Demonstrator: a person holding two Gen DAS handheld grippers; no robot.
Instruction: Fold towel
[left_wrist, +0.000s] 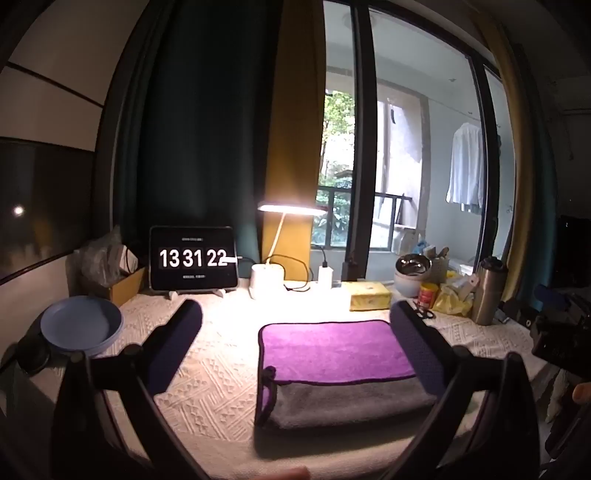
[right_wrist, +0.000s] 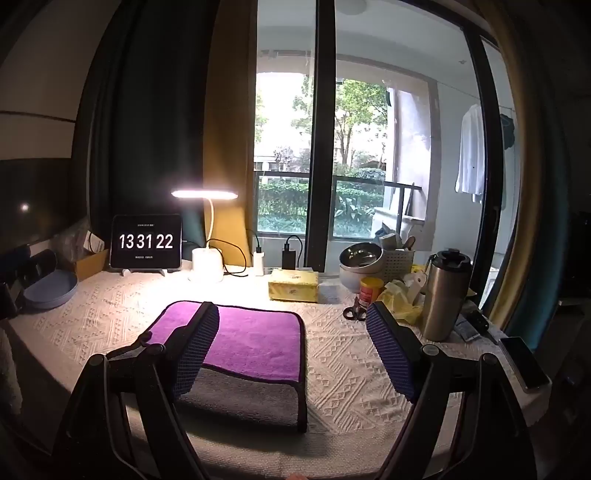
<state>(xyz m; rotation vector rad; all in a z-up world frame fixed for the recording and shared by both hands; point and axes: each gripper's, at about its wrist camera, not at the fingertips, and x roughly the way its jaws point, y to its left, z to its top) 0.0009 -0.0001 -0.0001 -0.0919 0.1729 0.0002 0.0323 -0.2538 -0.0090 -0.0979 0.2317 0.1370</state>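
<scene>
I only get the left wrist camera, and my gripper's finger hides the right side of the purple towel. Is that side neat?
Observer: Yes. In the right wrist view the purple towel shows its dark-trimmed right edge, which runs straight from back to front.
Operator: Is the other gripper holding something?
Observer: No. The right gripper is open, above the towel, with nothing pinched between its fingers.
Operator: Anything far right that I can't see?
Observer: A phone lies flat near the right edge of the table.
</scene>
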